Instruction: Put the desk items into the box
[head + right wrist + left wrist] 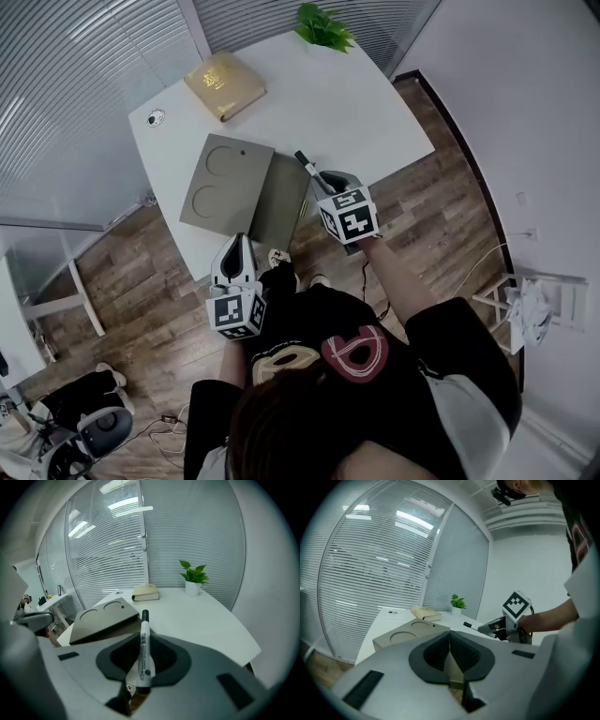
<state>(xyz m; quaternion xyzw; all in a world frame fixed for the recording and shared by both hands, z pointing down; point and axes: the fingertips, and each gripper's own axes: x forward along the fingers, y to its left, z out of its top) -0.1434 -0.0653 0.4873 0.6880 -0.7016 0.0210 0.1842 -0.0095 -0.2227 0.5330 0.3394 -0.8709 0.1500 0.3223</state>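
A grey-tan box [284, 199] lies open on the white table [375, 112], its lid [225, 183] with two round recesses folded out to the left. My right gripper [323, 178] hovers at the box's right edge, shut on a white marker with a black cap [305, 161]. In the right gripper view the marker [144, 644] sticks out forward between the pads, toward the box [105, 616]. My left gripper [236, 242] is at the table's front edge, just short of the box [410, 637]. Its jaws meet with nothing between them.
A tan book [223, 84] lies at the table's far left, and a small round white item [156, 117] sits near it. A potted green plant [323, 28] stands at the far edge. Slatted blinds run behind the table. The floor is wood.
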